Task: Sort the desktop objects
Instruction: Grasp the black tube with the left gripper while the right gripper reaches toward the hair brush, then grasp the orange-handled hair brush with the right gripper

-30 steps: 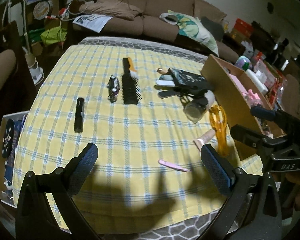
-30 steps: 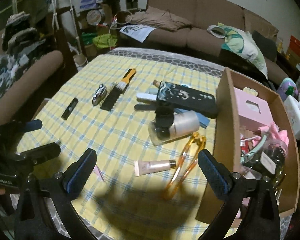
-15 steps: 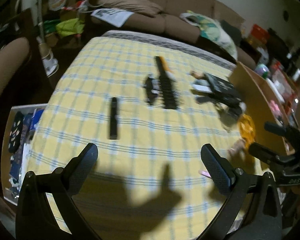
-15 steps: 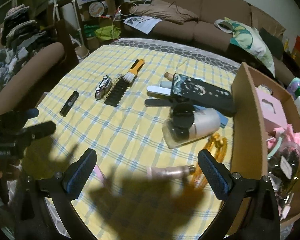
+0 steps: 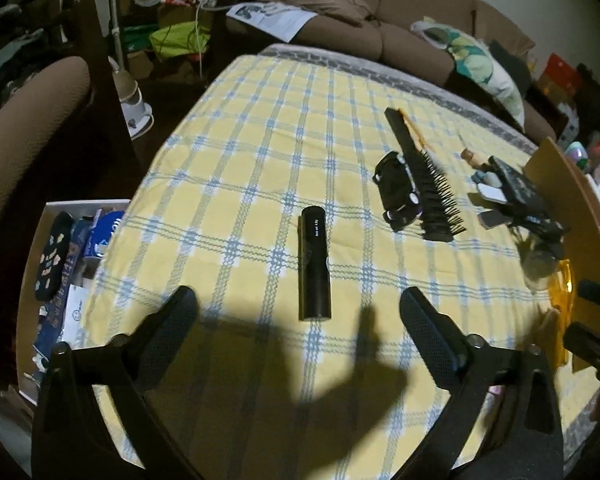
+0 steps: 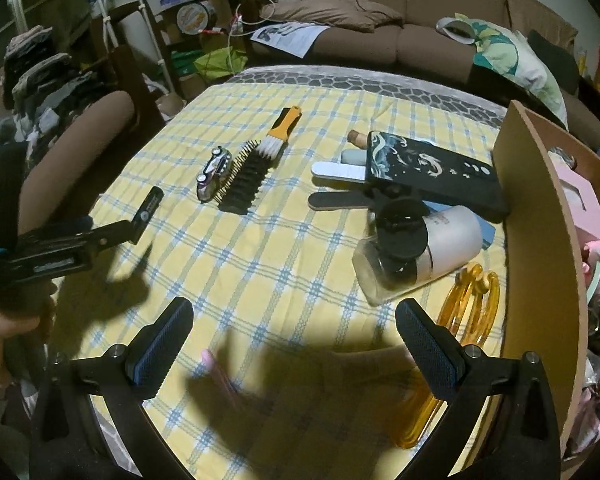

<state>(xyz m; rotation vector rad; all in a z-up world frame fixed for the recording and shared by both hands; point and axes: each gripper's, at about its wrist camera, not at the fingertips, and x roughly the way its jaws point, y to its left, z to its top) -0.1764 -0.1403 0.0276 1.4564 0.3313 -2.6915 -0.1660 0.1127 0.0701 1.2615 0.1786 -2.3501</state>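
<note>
A black tube (image 5: pixel 314 264) lies on the yellow checked tablecloth (image 5: pixel 260 152). Its near end sits between the tips of my left gripper (image 5: pixel 300 316), whose jaws are closing; the pads do not touch it. In the right wrist view the same tube (image 6: pixel 150 204) lies just beyond the left gripper (image 6: pixel 112 232). My right gripper (image 6: pixel 296 328) hangs open over the cloth with only a pink stick (image 6: pixel 220 368) in shadow below it. A clear bottle (image 6: pixel 420 252) and amber scissors (image 6: pixel 470 312) lie just beyond its right finger.
A hairbrush (image 6: pixel 252 176), a toy car (image 6: pixel 214 174), nail files (image 6: pixel 336 170) and a black case (image 6: pixel 432 172) lie mid-table. An open cardboard box (image 6: pixel 540 240) of items stands at the right edge. A chair (image 5: pixel 28 128) and a floor box (image 5: pixel 60 264) are on the left.
The left gripper swung left and down to the black tube, which now lies between its fingertips, and its jaws narrowed a little. The right gripper sank closer to the cloth.
</note>
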